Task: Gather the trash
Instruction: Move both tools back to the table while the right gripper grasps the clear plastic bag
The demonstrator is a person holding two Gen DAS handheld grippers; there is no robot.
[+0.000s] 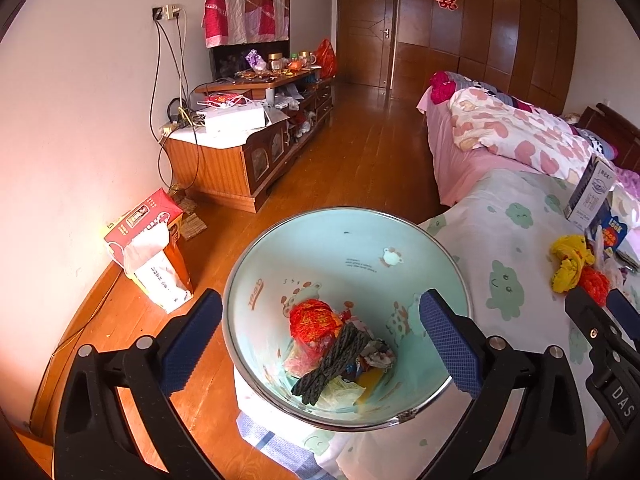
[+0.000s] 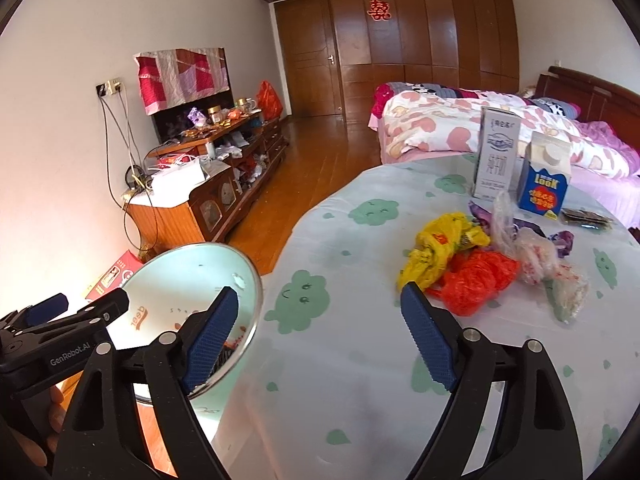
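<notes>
Mid-collection: the left gripper [image 1: 320, 340], jaws apart and empty, straddles the bin [image 1: 344, 232], already holding scraps. The right gripper [image 2: 320, 336], also spread and empty, faces crumpled bags [image 2: 476, 276] on the counter [image 2: 360, 360]; next likely pick.

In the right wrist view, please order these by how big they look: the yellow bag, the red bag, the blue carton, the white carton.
Largest to smallest, as they look:
1. red bag and yellow bag: too alike to rank
2. white carton
3. blue carton
Both bags are crumpled and lie nearer the camera, so their true size is unsure.
</notes>
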